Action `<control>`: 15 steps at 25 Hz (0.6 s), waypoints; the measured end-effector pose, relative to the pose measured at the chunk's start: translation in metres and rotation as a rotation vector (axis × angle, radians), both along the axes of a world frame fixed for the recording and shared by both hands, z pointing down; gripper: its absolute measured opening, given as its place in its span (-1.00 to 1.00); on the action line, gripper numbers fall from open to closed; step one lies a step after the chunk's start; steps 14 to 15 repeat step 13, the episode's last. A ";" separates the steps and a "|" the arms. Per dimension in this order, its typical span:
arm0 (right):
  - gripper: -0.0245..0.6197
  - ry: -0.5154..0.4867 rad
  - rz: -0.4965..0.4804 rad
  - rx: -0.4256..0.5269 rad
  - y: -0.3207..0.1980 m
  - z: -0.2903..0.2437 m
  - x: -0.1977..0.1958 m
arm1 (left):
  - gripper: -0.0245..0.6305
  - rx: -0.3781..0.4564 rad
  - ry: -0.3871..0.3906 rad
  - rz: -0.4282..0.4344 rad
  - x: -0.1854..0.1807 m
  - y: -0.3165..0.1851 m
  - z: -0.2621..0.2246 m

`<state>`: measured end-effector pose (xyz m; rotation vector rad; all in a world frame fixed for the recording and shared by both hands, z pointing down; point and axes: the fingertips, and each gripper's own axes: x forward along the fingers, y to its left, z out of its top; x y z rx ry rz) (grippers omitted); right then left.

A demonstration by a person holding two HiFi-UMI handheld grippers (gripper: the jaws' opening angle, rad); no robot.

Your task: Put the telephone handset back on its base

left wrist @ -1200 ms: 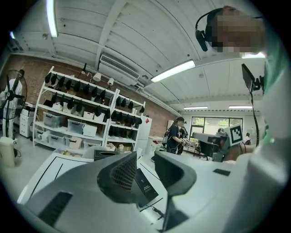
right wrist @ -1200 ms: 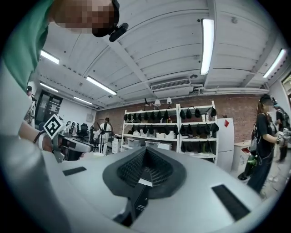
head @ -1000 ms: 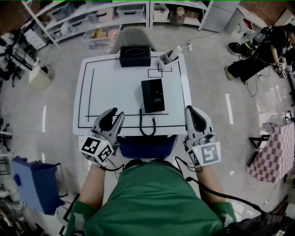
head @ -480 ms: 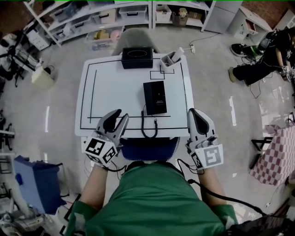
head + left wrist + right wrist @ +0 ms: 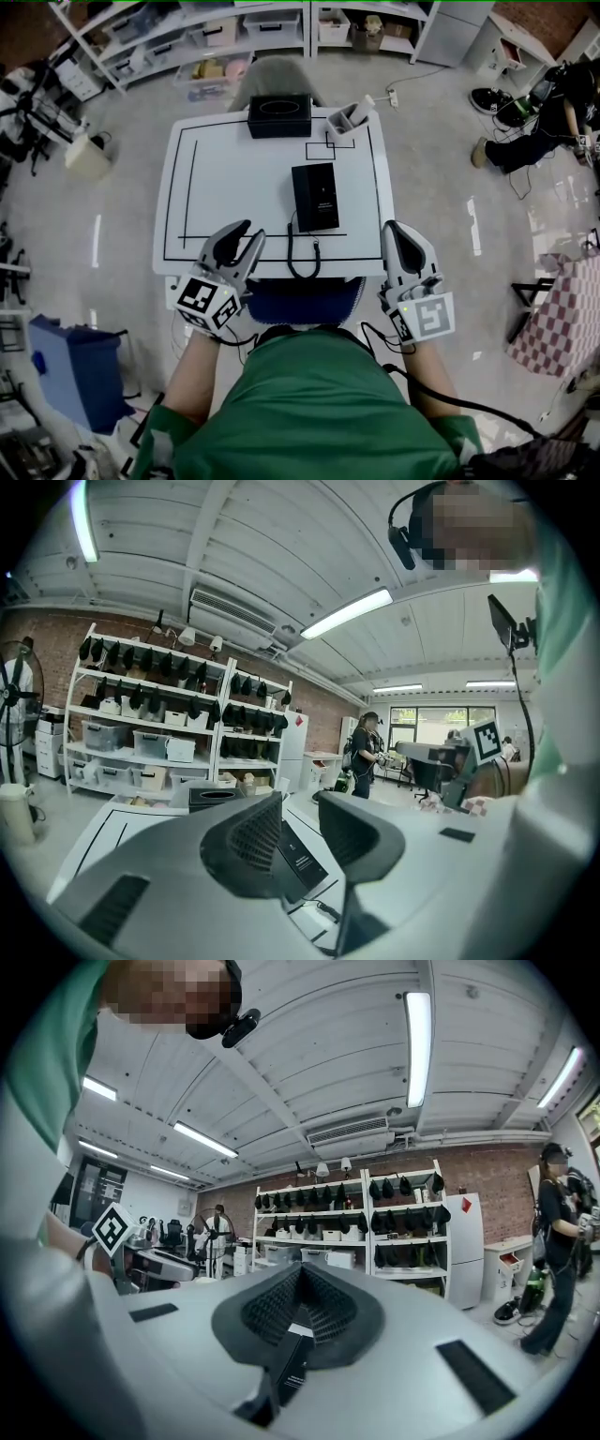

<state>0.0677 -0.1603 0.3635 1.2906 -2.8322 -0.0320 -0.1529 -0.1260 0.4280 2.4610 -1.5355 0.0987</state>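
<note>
The black telephone (image 5: 315, 197) lies in the middle of the white table (image 5: 225, 178), and its cord (image 5: 298, 255) loops toward the person. The handset cannot be told from the base. Nearer than the telephone and to its left, the left gripper (image 5: 251, 231) hovers with jaws apart, holding nothing. To the telephone's right, the right gripper (image 5: 393, 228) has its jaws together.

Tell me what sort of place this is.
Probably a robotics or data-collection lab, not an office: a white table marked with black lines, shelving loaded with storage bins against a brick wall, and another person working nearby.
</note>
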 end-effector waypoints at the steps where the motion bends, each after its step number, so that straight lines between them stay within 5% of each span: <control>1: -0.89 -0.001 -0.001 0.000 0.000 0.000 0.000 | -0.52 0.000 -0.002 0.000 0.000 0.000 0.000; 15: -0.89 -0.010 -0.002 -0.014 0.004 0.004 0.006 | -0.52 -0.011 -0.023 -0.009 0.007 0.003 0.007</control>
